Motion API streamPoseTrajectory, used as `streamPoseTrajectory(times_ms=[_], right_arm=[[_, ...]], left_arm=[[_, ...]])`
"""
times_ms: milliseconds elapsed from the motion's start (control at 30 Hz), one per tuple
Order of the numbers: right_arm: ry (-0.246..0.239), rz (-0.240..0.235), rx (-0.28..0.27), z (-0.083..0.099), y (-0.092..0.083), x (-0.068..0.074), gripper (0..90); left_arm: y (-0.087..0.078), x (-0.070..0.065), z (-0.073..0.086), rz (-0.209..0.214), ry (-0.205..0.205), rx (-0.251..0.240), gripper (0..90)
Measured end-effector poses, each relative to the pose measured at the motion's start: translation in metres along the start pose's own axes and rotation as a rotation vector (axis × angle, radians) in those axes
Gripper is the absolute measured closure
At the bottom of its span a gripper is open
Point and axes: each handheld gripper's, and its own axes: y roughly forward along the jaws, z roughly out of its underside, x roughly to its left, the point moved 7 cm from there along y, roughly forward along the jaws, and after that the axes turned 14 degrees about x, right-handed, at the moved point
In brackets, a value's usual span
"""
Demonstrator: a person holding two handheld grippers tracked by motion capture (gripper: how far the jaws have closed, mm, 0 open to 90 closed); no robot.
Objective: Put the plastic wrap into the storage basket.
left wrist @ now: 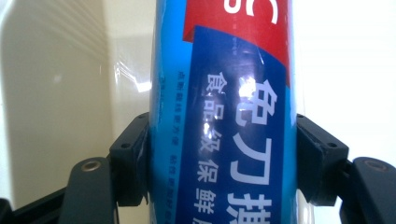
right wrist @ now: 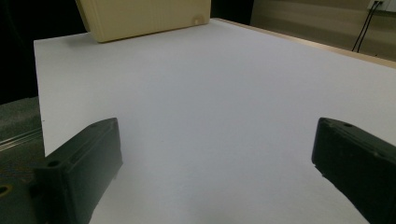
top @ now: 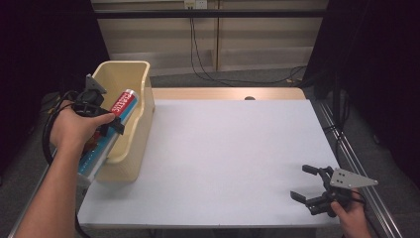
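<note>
Here your left tool [top: 113, 124] is clamped on a long blue box [top: 106, 136], its two black jaws pressed flat against the box's opposite sides, and it holds the box slanted inside the cream plastic bin [top: 133, 79] at the counter's [top: 223, 148] left edge. The box is glossy blue with a red band toward its upper end, a darker blue panel and white Chinese print, and its lower end sticks out past the bin's near rim. Your right tool [top: 311, 184] sits low over the counter's near right corner, jaws spread wide with nothing between them.
</note>
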Motion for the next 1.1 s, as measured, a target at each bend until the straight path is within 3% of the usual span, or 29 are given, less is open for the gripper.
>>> streamPoseTrajectory(times_ms=[800,1100], right_arm=[[0.011,0.0,0.003,0.0005,0.0032,-0.0036,1.5],[0.011,-0.001,0.005,0.0011,0.0034,-0.0047,1.5]], left_arm=[[0.0073,0.0016,-0.004,0.008,-0.004,0.077,31.6],[0.0048,0.0037,-0.0052,0.015,-0.023,0.083,30.9]])
